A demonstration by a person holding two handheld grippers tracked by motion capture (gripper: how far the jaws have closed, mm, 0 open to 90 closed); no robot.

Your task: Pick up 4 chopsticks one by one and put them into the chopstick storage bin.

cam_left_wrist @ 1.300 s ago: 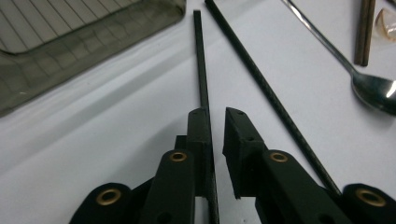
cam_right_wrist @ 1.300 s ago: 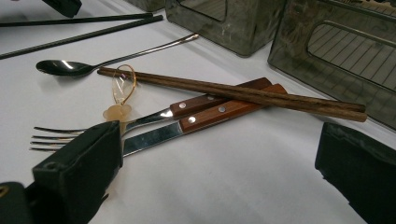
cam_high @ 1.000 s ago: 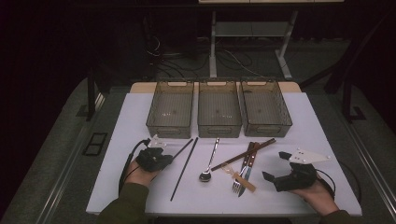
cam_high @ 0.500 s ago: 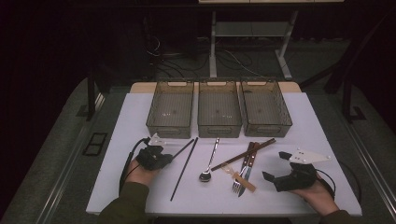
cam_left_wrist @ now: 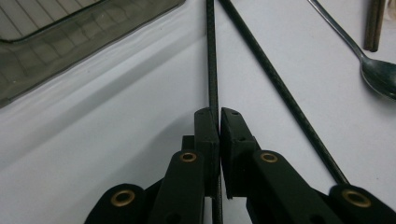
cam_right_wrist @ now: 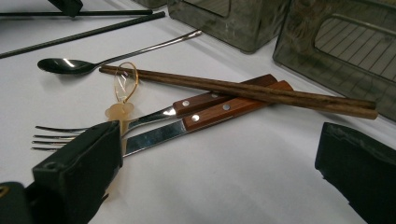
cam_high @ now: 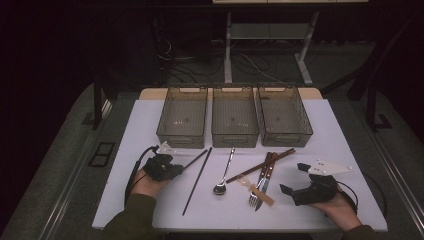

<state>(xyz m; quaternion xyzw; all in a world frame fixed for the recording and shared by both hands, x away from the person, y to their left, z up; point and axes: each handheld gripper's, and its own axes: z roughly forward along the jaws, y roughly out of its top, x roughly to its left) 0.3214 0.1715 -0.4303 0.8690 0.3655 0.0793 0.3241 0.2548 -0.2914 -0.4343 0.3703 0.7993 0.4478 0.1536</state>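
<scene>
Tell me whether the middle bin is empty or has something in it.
Empty. In the high view the middle bin shows only its bare ribbed floor; the cutlery all lies on the table in front.

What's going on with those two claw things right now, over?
Left gripper shut on a black chopstick. Right gripper open, holding nothing, near the fork and knife. Nothing in the way.

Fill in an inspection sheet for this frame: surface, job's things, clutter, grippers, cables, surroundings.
Surface: white table, lit.
Job's things: three bins in a row at the far side; black chopsticks, spoon, brown chopsticks, fork and knife nearer.
Clutter: nothing seen.
Grippers: left gripper shut on one black chopstick; right gripper open, holding nothing.
Cables: one trails from each gripper.
Surroundings: dark floor, table legs beyond.
</scene>
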